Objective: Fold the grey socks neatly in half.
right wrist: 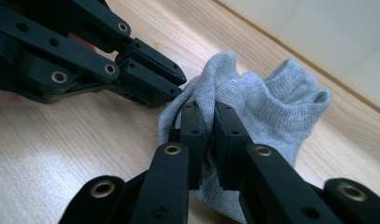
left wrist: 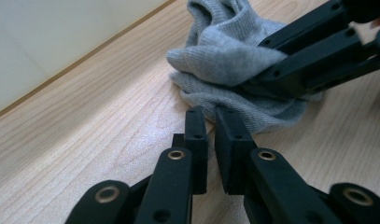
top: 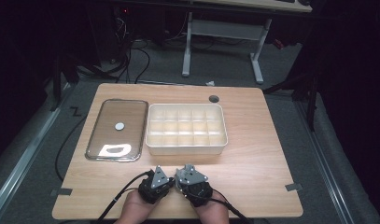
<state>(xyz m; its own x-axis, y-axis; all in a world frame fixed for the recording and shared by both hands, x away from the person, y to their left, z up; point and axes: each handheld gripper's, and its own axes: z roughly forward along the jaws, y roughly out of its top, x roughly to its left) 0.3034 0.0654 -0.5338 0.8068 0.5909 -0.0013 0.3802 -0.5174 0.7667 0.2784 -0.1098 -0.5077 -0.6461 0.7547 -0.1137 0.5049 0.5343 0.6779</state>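
Sock work has only just begun, going by the high view: both grippers sit side by side at the near edge of the table [top: 253, 154], left gripper [top: 167, 183] and right gripper [top: 179, 179] almost touching, hiding what lies under them. Beyond them the white divided box [top: 152, 126] looks empty and its clear lid [top: 96, 135] lies to the left of it.

From the left gripper view, the grey sock [left wrist: 225, 60] lies crumpled on the wood just ahead. This gripper's jaws are nearly pressed together at the sock's near edge; whether fabric is caught between them I cannot tell. The other gripper comes in from the right onto the sock.

From the right gripper view, the jaws pinch a fold of the sock [right wrist: 276, 107], which rests on the table. Lifting it, and any stowing in the box, seems left to do.
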